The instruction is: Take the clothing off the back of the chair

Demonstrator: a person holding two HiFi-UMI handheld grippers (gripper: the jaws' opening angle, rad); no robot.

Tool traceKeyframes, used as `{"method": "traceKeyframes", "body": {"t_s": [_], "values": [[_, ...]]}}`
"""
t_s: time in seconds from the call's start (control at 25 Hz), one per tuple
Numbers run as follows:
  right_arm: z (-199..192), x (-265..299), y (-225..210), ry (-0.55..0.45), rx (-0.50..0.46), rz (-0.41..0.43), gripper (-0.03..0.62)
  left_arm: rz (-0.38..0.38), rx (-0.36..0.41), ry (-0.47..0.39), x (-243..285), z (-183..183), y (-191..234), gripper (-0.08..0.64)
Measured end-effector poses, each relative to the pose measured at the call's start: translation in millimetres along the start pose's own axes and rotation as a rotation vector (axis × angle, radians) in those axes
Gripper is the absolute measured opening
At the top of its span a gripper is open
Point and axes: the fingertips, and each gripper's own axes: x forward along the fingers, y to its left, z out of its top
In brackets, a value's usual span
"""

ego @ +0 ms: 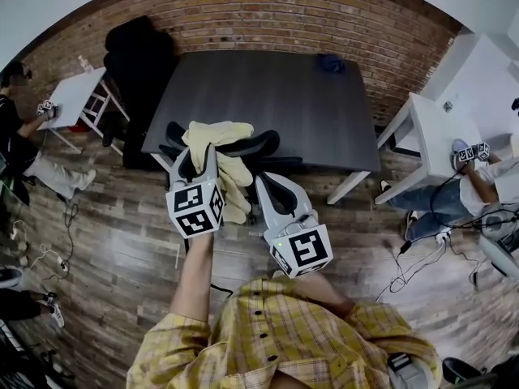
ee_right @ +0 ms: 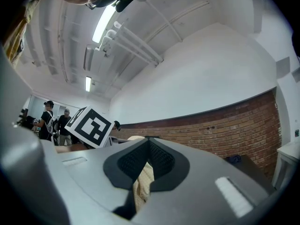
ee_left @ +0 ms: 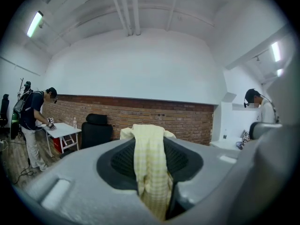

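Head view: left hand-held gripper (ego: 197, 157), nine o'clock, and right hand-held gripper (ego: 273, 186), four o'clock, both clamp the pale yellow checked garment (ego: 219, 136), probably to lift it off the black chair (ego: 263, 143).

No legible text, label, brand name, number or sign is present in any view. The left gripper (ego: 195, 152) and the right gripper (ego: 274, 183) each carry a marker cube, the left cube (ego: 195, 209) and the right cube (ego: 302, 250), printed only with black-and-white square code patterns. These patterns contain no readable characters
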Motion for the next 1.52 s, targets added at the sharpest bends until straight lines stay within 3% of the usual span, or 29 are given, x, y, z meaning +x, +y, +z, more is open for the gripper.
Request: {"method": "traceKeyframes", "body": {"t_s": [0.6, 1.12, 1.52], "values": [[13, -20, 1, -0.021, 0.015, 0.01, -0.002, 0.021, -0.035, -0.161, -59, 66, -18, 0.153], [26, -37, 17, -0.034, 0.017, 0.017, -0.002, 0.029, -0.057, -0.241, -120, 95, -31, 0.155], [22, -48, 35, -0.028, 0.015, 0.027, -0.002, 0.013, -0.049, -0.245, -149, 90, -39, 0.156]]}}
